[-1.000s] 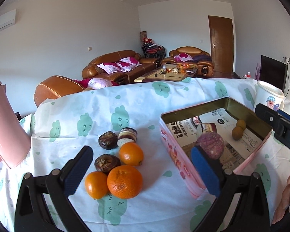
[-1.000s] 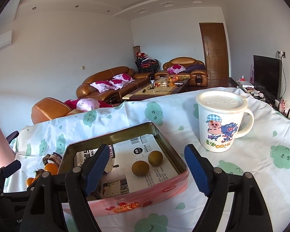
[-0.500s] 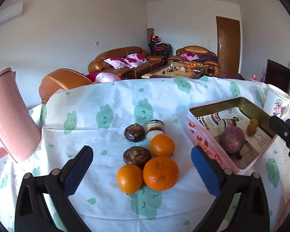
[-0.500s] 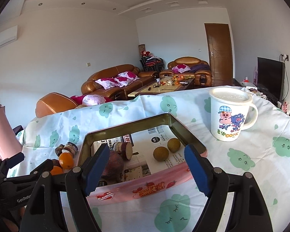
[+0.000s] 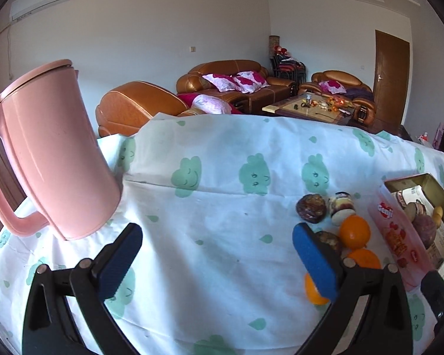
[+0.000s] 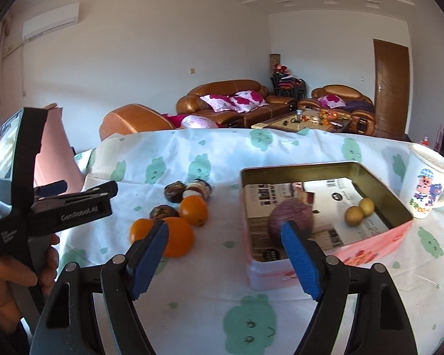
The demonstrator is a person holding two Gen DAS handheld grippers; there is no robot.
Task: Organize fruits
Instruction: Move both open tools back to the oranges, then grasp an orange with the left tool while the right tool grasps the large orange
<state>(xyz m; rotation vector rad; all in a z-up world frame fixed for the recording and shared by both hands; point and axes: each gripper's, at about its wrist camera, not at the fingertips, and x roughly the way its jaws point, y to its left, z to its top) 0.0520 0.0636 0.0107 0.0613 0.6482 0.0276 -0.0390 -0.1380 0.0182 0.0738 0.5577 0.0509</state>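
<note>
Three oranges [image 6: 177, 236] lie on the cloud-print cloth with two dark wrinkled fruits [image 6: 174, 191] and a cut purple-and-white piece [image 6: 199, 188]. To their right a pink tin [image 6: 296, 168] holds a round purple fruit [image 6: 291, 217] and two small yellow-brown fruits [image 6: 353, 216]. My right gripper [image 6: 225, 259] hovers low between the oranges and the tin, its jaws closing with nothing between them. My left gripper [image 5: 219, 261] is open over bare cloth. The oranges [image 5: 354, 232] sit beyond its right finger, partly hidden by it.
A tall pink jug [image 5: 53, 153] stands at the table's left end, close to my left gripper. A white cartoon mug [image 6: 426, 189] stands right of the tin. A hand [image 6: 11, 281] holding the left tool fills the lower left of the right wrist view.
Both grippers have swept left. The left one went from in front of the fruit pile to bare cloth by the jug. The right one went from the tin to the gap beside the oranges.
</note>
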